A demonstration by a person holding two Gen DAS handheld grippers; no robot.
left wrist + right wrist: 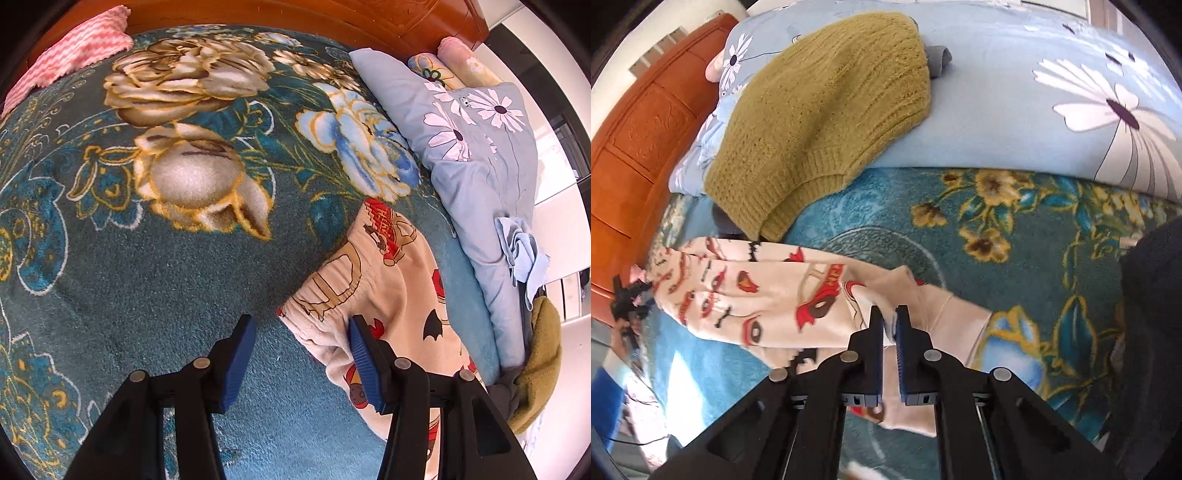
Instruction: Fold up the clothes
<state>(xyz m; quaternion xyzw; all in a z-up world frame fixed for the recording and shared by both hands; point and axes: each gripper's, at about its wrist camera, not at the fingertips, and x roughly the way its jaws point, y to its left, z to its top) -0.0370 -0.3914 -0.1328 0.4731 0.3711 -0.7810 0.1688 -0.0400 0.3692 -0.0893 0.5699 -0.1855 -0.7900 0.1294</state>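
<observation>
The cream printed trousers [768, 295] lie on the teal floral blanket [166, 277] of the bed, just beside the folded olive knitted sweater [820, 122], which rests partly on the pale-blue daisy-print quilt [997, 122]. In the right wrist view the right hand-held gripper [889, 314] is seen pressed together on a raised fold of the trousers' cloth near their lower end — the pads are nearly touching, with thin fabric pinched between them. The grip looks shallow, so it is judged that the fold should be carried slowly and low over the blanket toward the waistband, lest the cloth slip from the pads.

In the left wrist view the left hand-held gripper [301, 328] is spread, about half open; one blue pad [360, 354] lies on the trousers by the elastic waistband [325, 291], the other stands over bare blanket. Nothing is clamped there. For a clean fold the waistband is best pinned or gripped first, so that the garment is not dragged along when the other end is lifted; edges should be matched before release.

Both hand-held grippers are pointed steeply downward at the bed, the trousers stretched between them. The sweater should be kept clear of — it lies close to the trousers' far edge.
</observation>
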